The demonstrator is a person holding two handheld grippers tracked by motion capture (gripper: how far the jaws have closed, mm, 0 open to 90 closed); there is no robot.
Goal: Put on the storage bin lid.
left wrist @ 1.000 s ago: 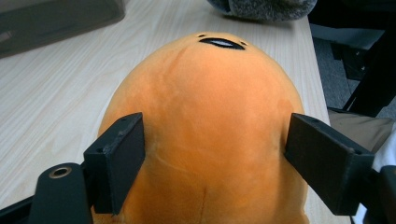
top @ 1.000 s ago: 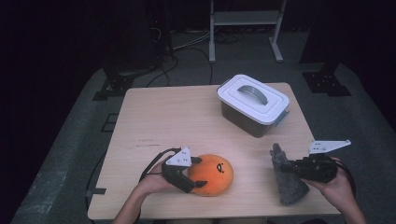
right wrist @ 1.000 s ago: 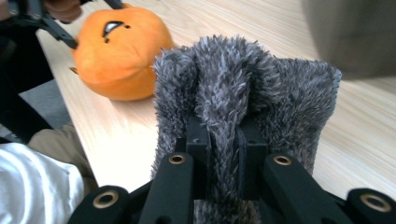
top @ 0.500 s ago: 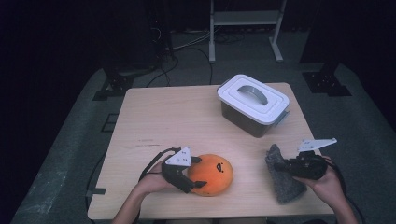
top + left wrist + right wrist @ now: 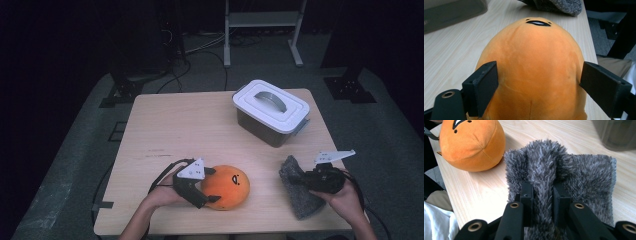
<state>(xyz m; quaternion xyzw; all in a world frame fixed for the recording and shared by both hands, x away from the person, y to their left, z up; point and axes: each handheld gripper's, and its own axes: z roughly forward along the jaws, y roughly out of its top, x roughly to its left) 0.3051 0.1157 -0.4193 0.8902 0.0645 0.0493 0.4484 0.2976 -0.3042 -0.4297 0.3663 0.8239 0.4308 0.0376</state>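
An orange plush [image 5: 227,186] with a small black face lies on the wooden table [image 5: 190,130] near the front edge. My left gripper [image 5: 214,185] straddles it from the left. In the left gripper view the plush [image 5: 534,67] sits between the two pads, which have just been opening and make no dent in it. A grey fuzzy cloth [image 5: 297,200] lies at the front right. My right gripper [image 5: 300,180] pinches a raised fold of the cloth [image 5: 586,177]. Its jaws [image 5: 543,192] have eased slightly, and the fold is still squeezed between them.
A dark storage box with a white handled lid [image 5: 270,111] stands at the back right of the table. The table's front edge lies just behind both hands. A metal rack and cables stand on the dark floor beyond.
My right hand has sunk and shifted slightly left, bringing the grey cloth down onto the table. The left hand and the plush have stayed where they were.
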